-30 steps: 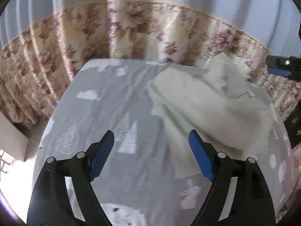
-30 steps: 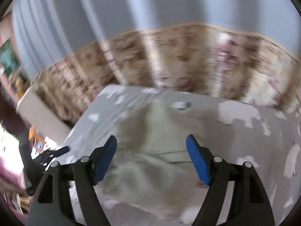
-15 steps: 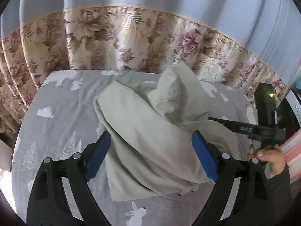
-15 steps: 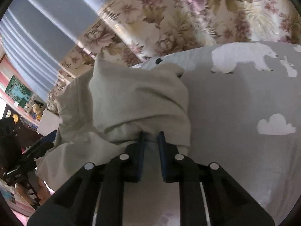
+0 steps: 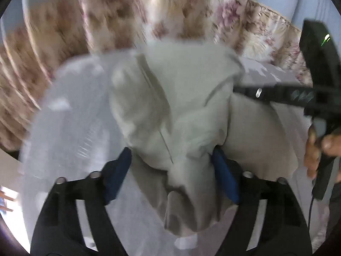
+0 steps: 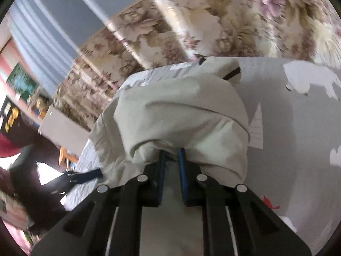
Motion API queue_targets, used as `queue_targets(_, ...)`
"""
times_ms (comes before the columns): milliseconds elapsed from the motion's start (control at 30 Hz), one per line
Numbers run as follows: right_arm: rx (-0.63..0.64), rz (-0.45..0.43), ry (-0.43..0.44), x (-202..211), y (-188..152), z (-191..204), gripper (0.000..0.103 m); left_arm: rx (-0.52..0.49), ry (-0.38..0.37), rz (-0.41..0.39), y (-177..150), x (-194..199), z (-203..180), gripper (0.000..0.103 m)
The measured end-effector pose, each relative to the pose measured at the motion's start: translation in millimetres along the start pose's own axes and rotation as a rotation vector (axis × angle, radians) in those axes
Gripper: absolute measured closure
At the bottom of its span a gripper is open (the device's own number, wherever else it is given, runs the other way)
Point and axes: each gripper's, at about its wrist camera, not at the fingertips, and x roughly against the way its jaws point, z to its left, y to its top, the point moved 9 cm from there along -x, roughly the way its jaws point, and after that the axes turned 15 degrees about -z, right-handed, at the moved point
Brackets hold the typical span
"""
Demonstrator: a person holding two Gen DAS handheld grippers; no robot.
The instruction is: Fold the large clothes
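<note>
The pale garment (image 5: 187,111) lies bunched on the grey printed bedsheet (image 5: 70,128), in front of the floral curtain (image 5: 119,19), and it is bunched higher than it was half a second ago.

On the left, the left gripper (image 5: 170,168) has come forward: its blue pads, which stood short of the cloth then, now flank a ridge of fabric. The jaws are wide apart and hold nothing, though the cloth rests between them. This view is smeared by motion, so whether either pad actually touches the fabric is hard to say.

On the right, the right gripper (image 6: 172,164) stays nearly closed, a fold of the garment pinched between its pads, as it was half a second ago. A second ago it was open above the cloth. The lifted edge makes a hump above its fingers (image 6: 162,170).

One edge is therefore secured and the other is about to be taken, which probably means the garment will next be spread out for folding.

The garment has no clean long axis yet. The crumpled mass runs roughly from the near edge of the bed toward the curtain, with a dark-trimmed opening (image 6: 232,72) at the far end.
</note>
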Motion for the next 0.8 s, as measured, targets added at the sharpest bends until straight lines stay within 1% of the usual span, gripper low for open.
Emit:
queue_targets(67,0.078,-0.006,-0.008,7.3,2.7,6.3,0.09,0.027,-0.019,0.007,-11.4,-10.9,7.2,0.033)
queue_targets(133,0.141,-0.045,-0.04,21.0,7.6,7.4,0.088,0.049,-0.039,0.006,-17.0,-11.7,12.1,0.033)
queue_targets(200,0.195,-0.057,-0.066,29.8,6.6,6.4,0.088,0.063,-0.062,0.012,-25.4,-10.8,18.3,0.036)
queue_targets(300,0.241,-0.064,-0.058,31.2,7.7,8.5,0.088,0.068,-0.086,0.008,-36.1,-9.7,20.7,0.035)
queue_targets(333,0.247,-0.072,-0.057,29.8,11.7,8.9,0.082,0.076,-0.096,0.006,-38.2,-10.9,21.3,0.035)
queue_targets(367,0.255,-0.086,-0.06,27.5,19.1,8.6,0.072,0.099,-0.114,0.006,-38.6,-12.2,22.5,0.035)
queue_targets(400,0.255,-0.098,-0.075,25.2,25.7,6.9,0.041,0.115,-0.127,0.007,-38.2,-13.8,23.4,0.033)
queue_targets(433,0.248,-0.118,-0.088,20.5,35.7,3.4,0.027,0.127,-0.132,0.006,-37.3,-15.3,24.8,0.031)
queue_targets(467,0.239,-0.12,-0.089,14.1,41.5,0.8,0.027,0.127,-0.127,0.002,-36.0,-16.2,25.7,0.027)
queue_targets(500,0.227,-0.1,-0.092,5.0,44.3,-3.3,0.027,0.115,-0.118,-0.003,-35.2,-15.8,25.5,0.025)
queue_targets(567,0.188,-0.037,-0.1,-20.2,42.5,-14.9,0.027,0.082,-0.096,-0.011,-32.0,-13.4,23.8,0.025)
queue_targets(600,0.165,-0.019,-0.101,-28.4,39.9,-20.2,0.028,0.071,-0.089,-0.013,-30.5,-12.2,23.6,0.026)
queue_targets(633,0.123,-0.024,-0.084,-33.9,38.9,-25.2,0.027,0.051,-0.076,-0.015,-27.5,-11.0,22.6,0.026)
queue_targets(733,0.091,-0.044,-0.059,-26.7,38.4,-28.9,0.027,0.015,-0.058,-0.021,-21.3,-6.5,19.2,0.028)
queue_targets(800,0.095,-0.056,-0.065,-14.1,37.3,-30.0,0.027,0.02,-0.075,-0.024,-15.8,3.3,17.0,0.035)
